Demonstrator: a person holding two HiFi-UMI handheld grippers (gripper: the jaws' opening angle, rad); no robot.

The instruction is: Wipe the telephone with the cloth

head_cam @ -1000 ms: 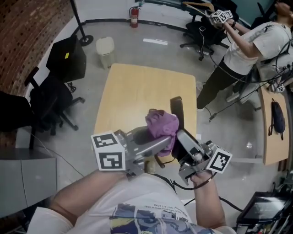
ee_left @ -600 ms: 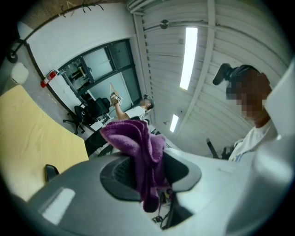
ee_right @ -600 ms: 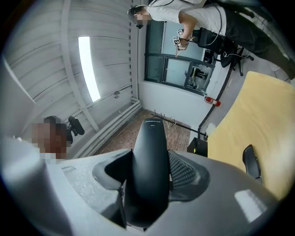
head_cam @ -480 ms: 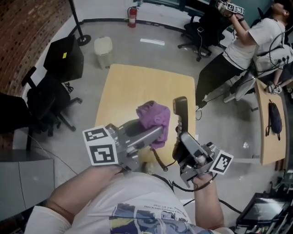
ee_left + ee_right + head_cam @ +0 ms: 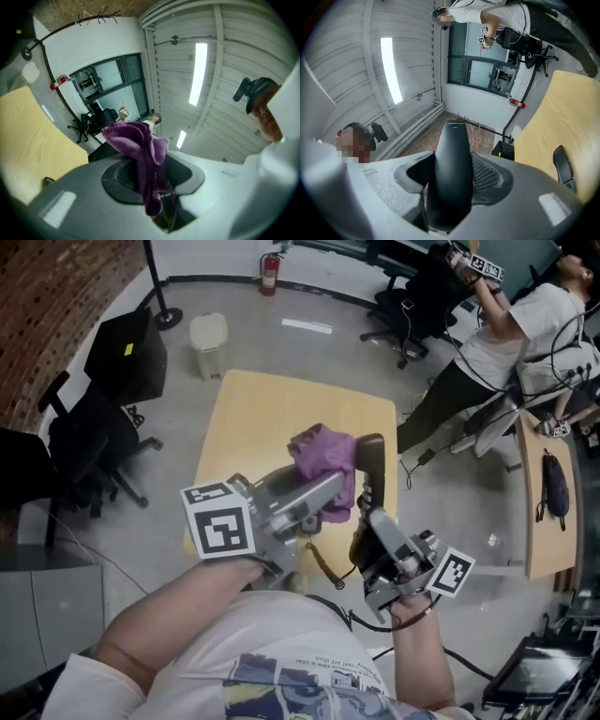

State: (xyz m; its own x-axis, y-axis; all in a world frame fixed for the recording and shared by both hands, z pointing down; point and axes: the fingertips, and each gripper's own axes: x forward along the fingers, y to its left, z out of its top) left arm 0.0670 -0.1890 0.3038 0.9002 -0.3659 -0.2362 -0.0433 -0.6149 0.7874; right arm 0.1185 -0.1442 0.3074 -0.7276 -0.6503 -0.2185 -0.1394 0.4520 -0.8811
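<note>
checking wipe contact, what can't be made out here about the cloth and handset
Head view: whether the purple cloth touches the black handset; they overlap there, and neither gripper view shows both.
Head view: the handset's lower end, hidden by the right gripper.
Right gripper view: print at the handset's tip, too small.

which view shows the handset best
The right gripper view: the handset fills its middle, clamped between the jaws. The head view shows it small, from above, beside the cloth. The left gripper view does not show it.

brick wall (image 5: 37,315) — grey concrete floor (image 5: 309,352)
</note>
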